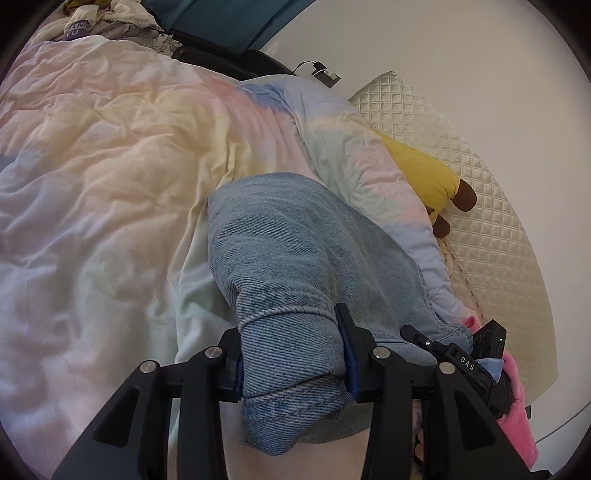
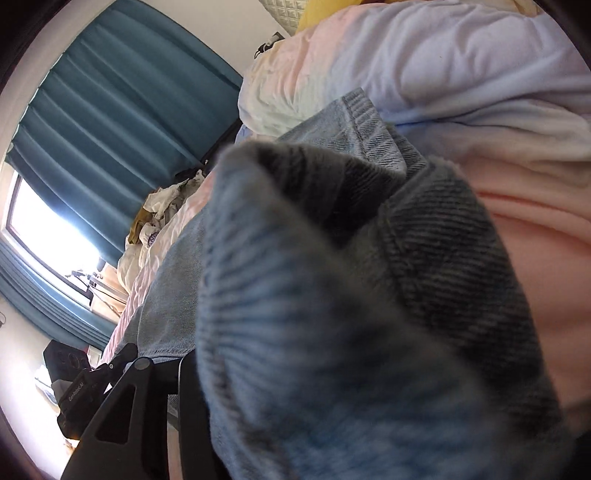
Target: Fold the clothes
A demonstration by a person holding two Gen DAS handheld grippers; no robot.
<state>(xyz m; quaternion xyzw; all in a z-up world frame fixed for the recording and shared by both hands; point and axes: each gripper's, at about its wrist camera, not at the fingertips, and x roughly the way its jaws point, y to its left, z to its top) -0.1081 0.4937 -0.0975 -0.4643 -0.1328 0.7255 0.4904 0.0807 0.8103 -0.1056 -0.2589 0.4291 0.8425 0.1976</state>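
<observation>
A pastel duvet [image 1: 110, 155] fills nine o'clock. At centre, jeans [image 1: 295, 258] lie on it, their folded end pinched between the left gripper [image 1: 293, 354] jaws. Right gripper [image 2: 258, 387]: denim hides its jaws; cannot tell.

pastel duvet [image 1: 110, 166] | quilted headboard [image 1: 480, 206] | plush toy [image 1: 436, 184] | teal curtain [image 2: 122, 122]

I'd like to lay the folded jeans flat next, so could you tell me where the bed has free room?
The wide stretch of pastel duvet left of the jeans is bare, up to the clothes pile. It is crowded on the right: plush toy, quilted pillow and pink fabric.
</observation>
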